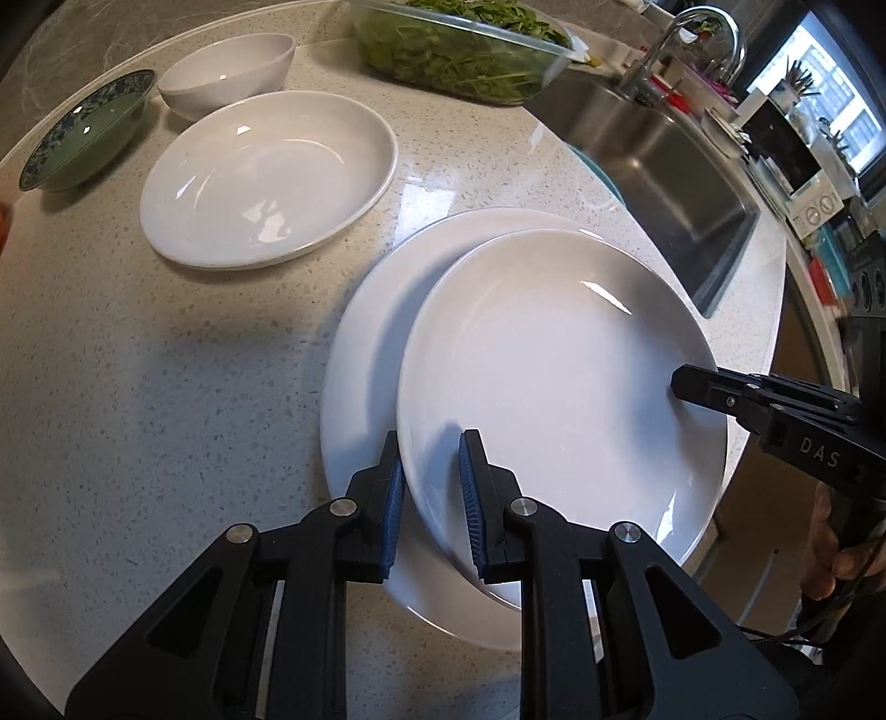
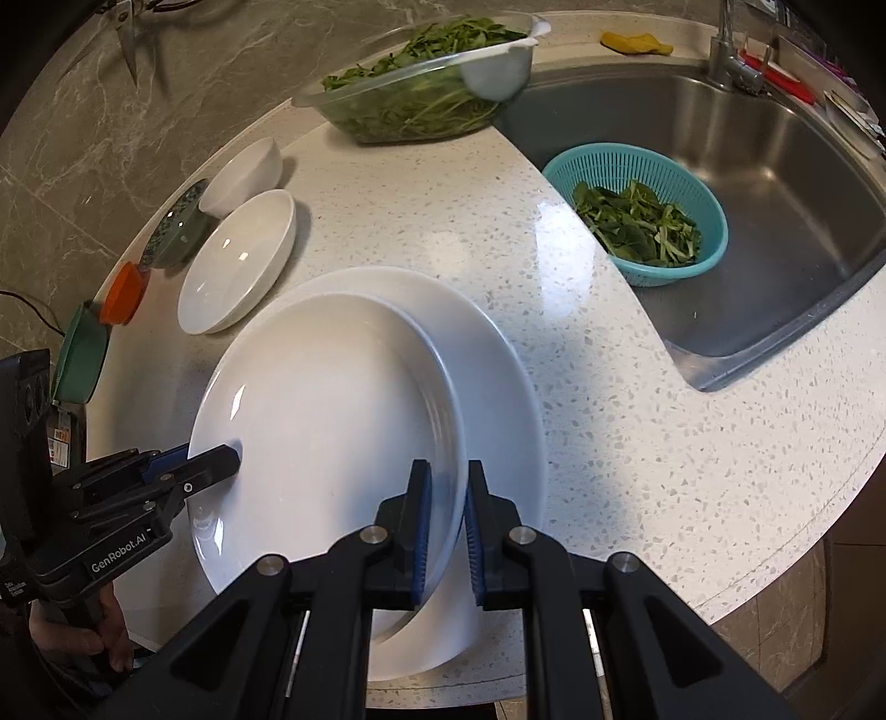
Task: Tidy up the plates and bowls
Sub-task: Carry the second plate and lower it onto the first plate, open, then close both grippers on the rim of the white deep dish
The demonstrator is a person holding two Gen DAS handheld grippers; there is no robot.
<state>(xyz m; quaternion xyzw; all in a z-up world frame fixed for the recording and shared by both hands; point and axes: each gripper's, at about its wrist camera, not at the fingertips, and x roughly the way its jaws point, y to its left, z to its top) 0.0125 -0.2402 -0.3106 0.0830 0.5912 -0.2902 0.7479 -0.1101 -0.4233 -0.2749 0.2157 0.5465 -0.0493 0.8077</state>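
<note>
Over the big plate (image 1: 360, 354) on the table (image 1: 138, 360) | left gripper (image 1: 426, 498) and right gripper (image 2: 443, 531) each closed on opposite rims of the smaller plate (image 1: 554, 376), held tilted | step: stack it | tip: level both sides, centre, lower together, release after contact | other bowls well apart

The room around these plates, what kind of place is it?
Most likely a home kitchen: a speckled stone countertop with a stainless steel sink and tap set into it, and a teal colander of cut greens standing in the sink.
</note>
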